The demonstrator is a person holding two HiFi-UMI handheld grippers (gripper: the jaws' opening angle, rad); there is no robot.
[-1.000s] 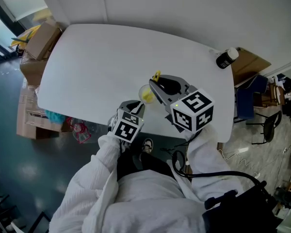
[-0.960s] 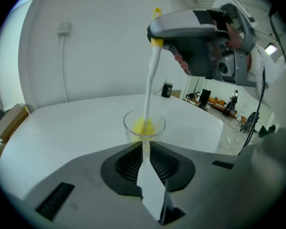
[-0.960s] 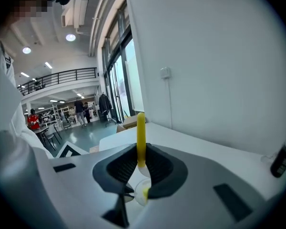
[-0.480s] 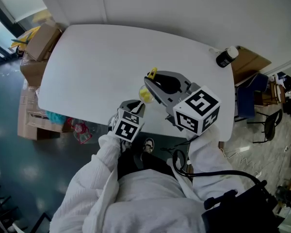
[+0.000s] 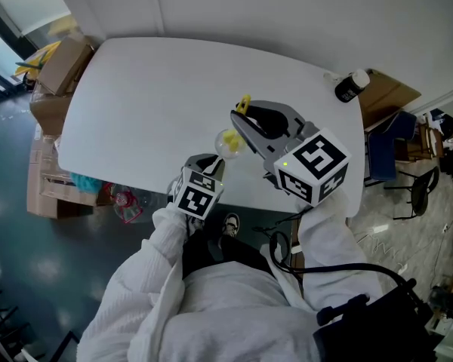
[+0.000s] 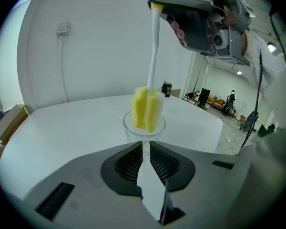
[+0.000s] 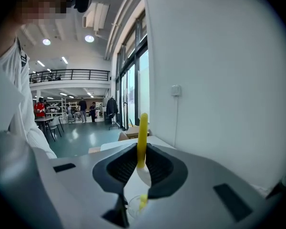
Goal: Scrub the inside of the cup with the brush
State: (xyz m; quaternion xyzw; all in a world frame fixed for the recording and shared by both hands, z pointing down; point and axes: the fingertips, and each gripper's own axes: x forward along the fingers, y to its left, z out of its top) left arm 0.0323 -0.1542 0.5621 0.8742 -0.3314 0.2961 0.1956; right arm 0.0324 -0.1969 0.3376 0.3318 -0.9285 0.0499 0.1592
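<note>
**Brush head half in cup, both grippers clamped**

L gripper (image 6: 144, 149): fingers closed on the cup (image 6: 133, 133), a small clear glass. They pinch a narrow clear bit at its bottom, so the bowl sits just past the fingertips, rim up and upright. In the head view the cup (image 5: 225, 143) is right at the tips of the L gripper (image 5: 211, 164), over the white table (image 5: 136, 96) near its front edge. Can't tell if the cup touches the tabletop.

R gripper (image 7: 140, 163): fingers closed on the brush (image 7: 142, 137), gripping the handle near its top. The yellow end pokes up past the fingertips and the white shaft runs down below them. Seen from the L gripper view, the R gripper (image 6: 162, 6) is well above the cup, w/ the shaft hanging almost straight down from its fingers.

Brush (image 6: 147, 108): the yellow sponge head sits btwn the cup walls, lower part inside, upper part above the rim. From the R gripper view the cup (image 7: 133, 206) is directly below the fingertips w/ yellow showing in it.

Also in the head view: dark bottle (image 5: 352, 89) w/ white cap at the table's far R corner, well away from both sets of fingers
</note>
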